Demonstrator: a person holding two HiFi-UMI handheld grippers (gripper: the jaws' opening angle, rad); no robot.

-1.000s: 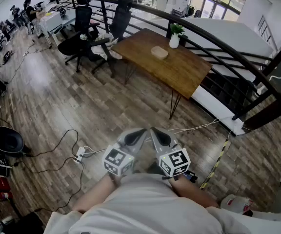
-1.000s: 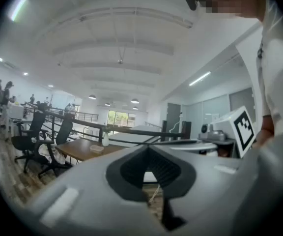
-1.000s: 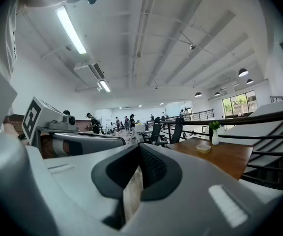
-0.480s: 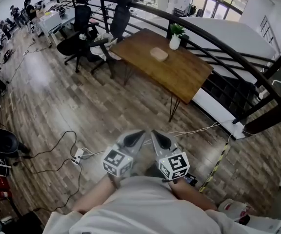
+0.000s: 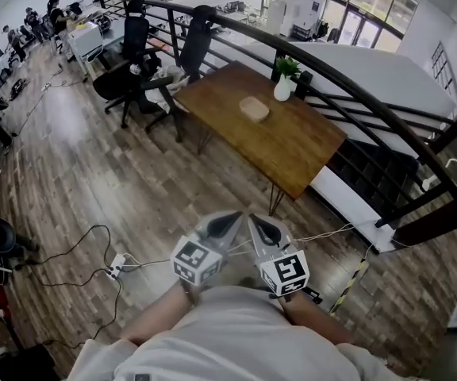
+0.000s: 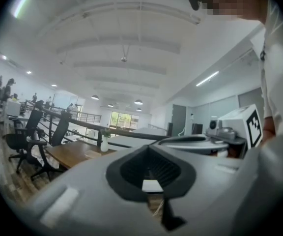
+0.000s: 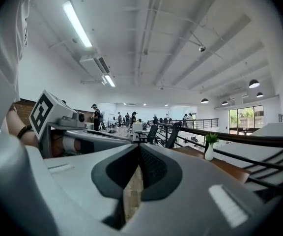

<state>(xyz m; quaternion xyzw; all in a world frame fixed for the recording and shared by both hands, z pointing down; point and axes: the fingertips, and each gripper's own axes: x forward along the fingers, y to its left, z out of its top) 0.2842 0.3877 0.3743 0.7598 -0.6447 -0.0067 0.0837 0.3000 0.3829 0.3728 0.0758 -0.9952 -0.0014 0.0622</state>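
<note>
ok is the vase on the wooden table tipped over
No, the white vase with its green plant stands upright on the wooden table, near its far edge.

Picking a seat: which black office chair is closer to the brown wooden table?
The right-hand black office chair in the head view, beside the table's corner; the other stands farther left.

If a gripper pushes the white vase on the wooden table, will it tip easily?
Probably: the white vase looks narrow and upright, with leaves on top, so a high push may tip it. Its seemingly smooth white surface suggests a slippery, breakable body.
</note>
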